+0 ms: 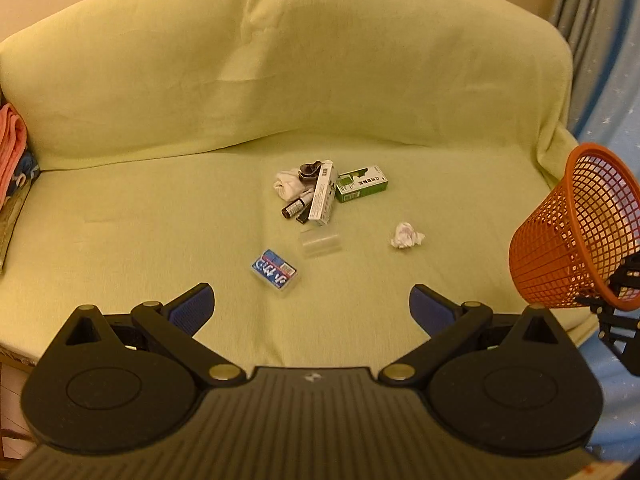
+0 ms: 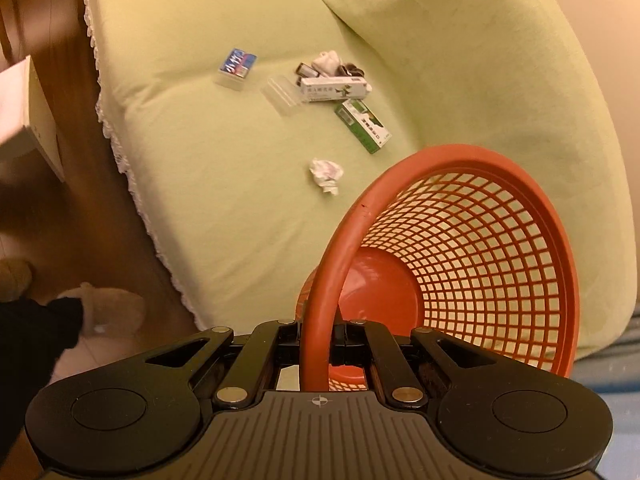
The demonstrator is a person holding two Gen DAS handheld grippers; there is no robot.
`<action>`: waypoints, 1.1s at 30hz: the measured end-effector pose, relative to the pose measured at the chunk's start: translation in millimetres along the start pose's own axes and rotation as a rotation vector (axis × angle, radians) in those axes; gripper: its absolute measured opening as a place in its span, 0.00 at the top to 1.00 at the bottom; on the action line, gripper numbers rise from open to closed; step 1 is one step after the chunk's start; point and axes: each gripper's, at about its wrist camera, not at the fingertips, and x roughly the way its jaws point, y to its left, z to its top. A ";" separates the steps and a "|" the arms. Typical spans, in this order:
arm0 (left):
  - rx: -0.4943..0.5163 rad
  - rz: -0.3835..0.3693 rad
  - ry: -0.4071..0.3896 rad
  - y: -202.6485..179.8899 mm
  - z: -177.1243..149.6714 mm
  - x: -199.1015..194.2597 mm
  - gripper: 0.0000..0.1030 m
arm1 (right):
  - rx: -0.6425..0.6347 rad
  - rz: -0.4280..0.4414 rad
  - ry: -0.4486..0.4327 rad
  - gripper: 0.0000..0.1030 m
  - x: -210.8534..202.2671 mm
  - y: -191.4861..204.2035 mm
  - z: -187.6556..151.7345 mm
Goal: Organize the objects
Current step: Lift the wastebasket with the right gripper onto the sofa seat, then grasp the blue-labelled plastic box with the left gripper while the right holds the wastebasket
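Observation:
Small objects lie on a green-covered sofa (image 1: 160,216): a blue card box (image 1: 274,272), a clear plastic case (image 1: 321,241), a white box (image 1: 323,194), a green box (image 1: 361,183), a dark bottle (image 1: 295,207), a white sock (image 1: 288,184) and a crumpled tissue (image 1: 406,235). My left gripper (image 1: 311,312) is open and empty, just in front of the blue card box. My right gripper (image 2: 316,344) is shut on the rim of an orange mesh basket (image 2: 460,260), held tilted over the sofa's right end. The basket (image 1: 576,232) also shows in the left wrist view.
Pink folded cloth (image 1: 10,144) lies at the sofa's left end. A curtain (image 1: 592,20) hangs behind on the right. In the right wrist view, the wooden floor (image 2: 60,92), a white box (image 2: 32,120) and slippers (image 2: 108,308) lie beside the sofa's lace-trimmed edge.

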 end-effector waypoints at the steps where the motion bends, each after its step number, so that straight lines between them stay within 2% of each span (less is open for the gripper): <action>1: 0.001 0.007 0.002 -2.2 4.5 6.5 0.01 | -0.010 0.002 0.002 0.99 6.1 -6.1 0.2; 4: 0.002 0.023 0.031 -4.6 15.4 25.8 0.01 | -0.034 -0.001 0.010 0.99 25.2 -23.9 3.0; 10: 0.099 0.029 0.078 -5.8 32.1 65.6 0.01 | -0.052 0.001 0.046 0.99 57.0 -46.7 14.5; 18: 0.175 -0.028 0.118 18.6 41.6 138.0 0.01 | -0.029 0.012 0.133 0.99 103.7 -52.4 39.3; 26: 0.341 -0.125 0.184 49.3 16.9 234.8 0.01 | -0.029 0.029 0.177 0.99 158.1 -51.1 55.1; 33: 0.404 -0.135 0.225 59.2 -9.4 297.3 0.01 | -0.068 0.039 0.177 0.99 200.5 -51.7 56.9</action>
